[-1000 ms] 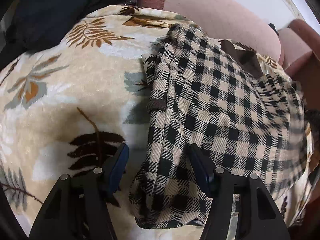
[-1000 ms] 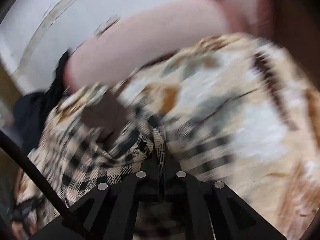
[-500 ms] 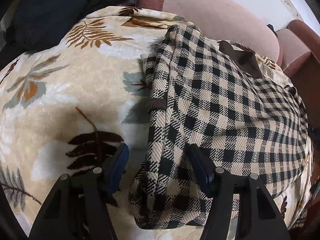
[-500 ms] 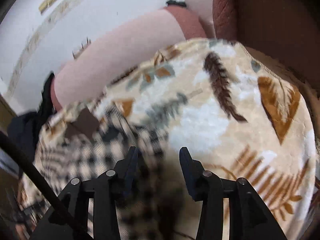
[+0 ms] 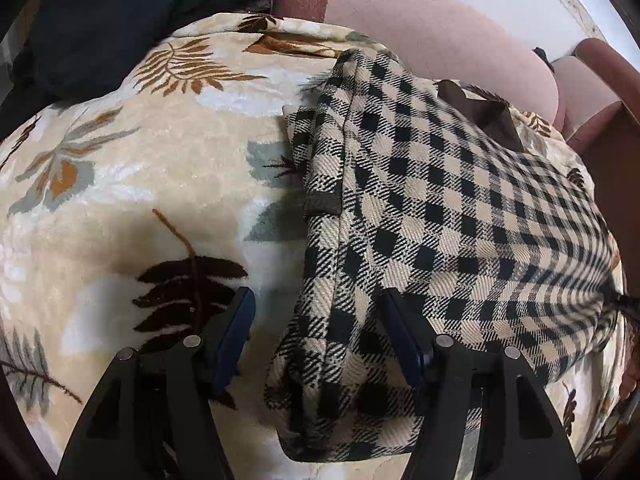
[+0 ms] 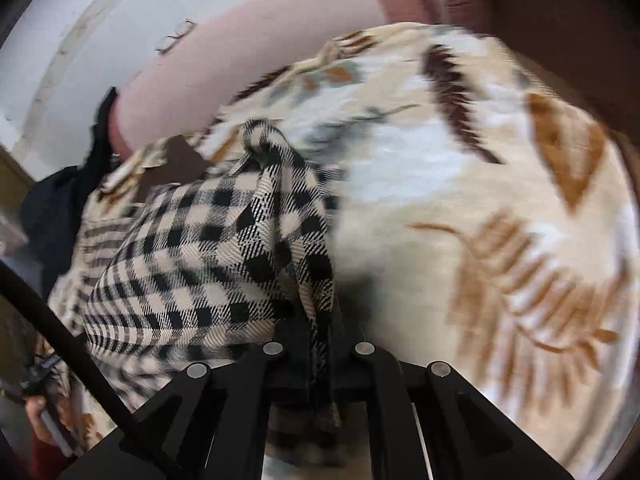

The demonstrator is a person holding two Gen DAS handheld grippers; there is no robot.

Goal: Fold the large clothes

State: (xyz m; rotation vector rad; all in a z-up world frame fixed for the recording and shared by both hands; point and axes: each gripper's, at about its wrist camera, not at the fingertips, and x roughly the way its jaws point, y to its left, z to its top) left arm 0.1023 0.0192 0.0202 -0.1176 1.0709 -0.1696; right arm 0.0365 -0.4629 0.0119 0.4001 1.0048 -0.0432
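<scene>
A black-and-cream checked garment (image 5: 420, 216) lies partly folded on a cream blanket with leaf prints (image 5: 120, 184). My left gripper (image 5: 320, 332) is open, and the garment's near corner lies between its fingers. My right gripper (image 6: 320, 344) is shut on an edge of the checked garment (image 6: 224, 248) and holds that fold raised off the blanket (image 6: 460, 208). A brown patch (image 5: 480, 116) shows at the garment's far edge.
The blanket covers a pink sofa with a rounded backrest (image 5: 432, 36). A dark pile of clothes (image 5: 92, 28) lies at the far left. A brown armrest (image 5: 604, 80) stands at the right. A white wall (image 6: 80, 20) is behind.
My right gripper was open half a second ago and has shut on the garment's edge, lifting it. The left gripper has stayed open and still.
</scene>
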